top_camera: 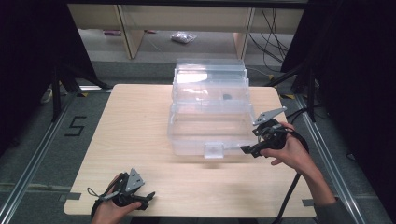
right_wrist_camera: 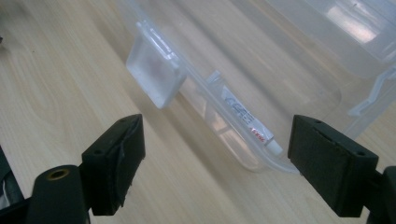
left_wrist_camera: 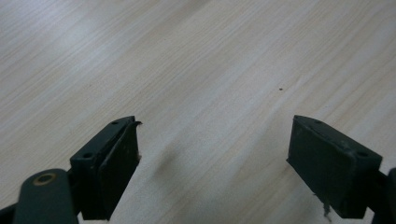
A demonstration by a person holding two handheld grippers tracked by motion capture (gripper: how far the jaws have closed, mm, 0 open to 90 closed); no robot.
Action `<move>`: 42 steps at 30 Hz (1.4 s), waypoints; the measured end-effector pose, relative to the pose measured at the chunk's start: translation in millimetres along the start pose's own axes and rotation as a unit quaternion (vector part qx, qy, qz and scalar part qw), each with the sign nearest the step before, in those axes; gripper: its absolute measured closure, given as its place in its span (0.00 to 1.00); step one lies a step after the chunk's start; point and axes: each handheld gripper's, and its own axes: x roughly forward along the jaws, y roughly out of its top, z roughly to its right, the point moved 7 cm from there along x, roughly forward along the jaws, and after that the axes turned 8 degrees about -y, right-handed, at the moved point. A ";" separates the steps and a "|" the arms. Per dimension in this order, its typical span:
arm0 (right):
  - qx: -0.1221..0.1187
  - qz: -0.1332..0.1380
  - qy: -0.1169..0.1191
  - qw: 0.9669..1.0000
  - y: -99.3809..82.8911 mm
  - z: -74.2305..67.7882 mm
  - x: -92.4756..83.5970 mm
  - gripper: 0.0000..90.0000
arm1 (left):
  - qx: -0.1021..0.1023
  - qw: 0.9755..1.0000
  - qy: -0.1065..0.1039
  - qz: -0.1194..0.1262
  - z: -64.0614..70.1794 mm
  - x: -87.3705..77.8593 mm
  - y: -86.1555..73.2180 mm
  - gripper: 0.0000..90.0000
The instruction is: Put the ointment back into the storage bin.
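While the clear box sits open at the middle of the table, toward its far edge, its lid stands tilted back behind it and a frosted latch hangs off the near wall. A small dark item shows through the plastic higher up — too small to identify.

Right claw: just beside the near right corner of the box, tips pointing toward the latch, close to the wall but not touching as far as I can tell. In the right gripper view the jaws stand wide apart with nothing between them; the latch lies ahead and to the left, the rim with its printed sticker runs across the gap.

Left claw: parked at the near left edge of the table, well apart from the box. Jaws spread, bare wood between them in the left gripper view.

Judgement — step in hand is an approach to the latch or front rim. To do it well: swing the right claw left until the latch sits centred between the jaws, keep them level with the flap, then pinch on the flap itself and not the thin wall. The box is light and may slide; bringing the left claw up to brace the far left side would help.
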 end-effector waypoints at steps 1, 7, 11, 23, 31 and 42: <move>0.008 -0.001 0.003 1.000 -0.6 -1.5 -1.5 0.22 | 0.000 1.000 0.000 0.000 0.0 0.1 0.1 0.18; -0.012 0.016 0.002 1.000 -6.7 -3.7 -1.5 0.21 | 0.000 1.000 0.000 0.000 0.1 0.3 0.1 0.18; -0.009 0.026 0.005 1.000 -9.3 -8.5 -0.3 0.21 | 0.000 1.000 -0.001 0.000 -0.1 0.4 0.1 0.18; -0.009 0.031 0.007 0.999 -24.0 -18.2 -0.5 0.21 | 0.005 1.000 0.002 0.003 0.1 -0.2 0.8 0.18; -0.012 0.036 0.004 0.999 -34.1 -22.2 -1.8 0.21 | 0.000 1.000 -0.001 0.000 0.4 0.3 0.4 0.18; -0.009 0.039 0.011 0.999 -46.0 -33.3 -1.5 0.20 | 0.005 1.000 0.004 -0.001 0.0 -1.1 0.7 0.18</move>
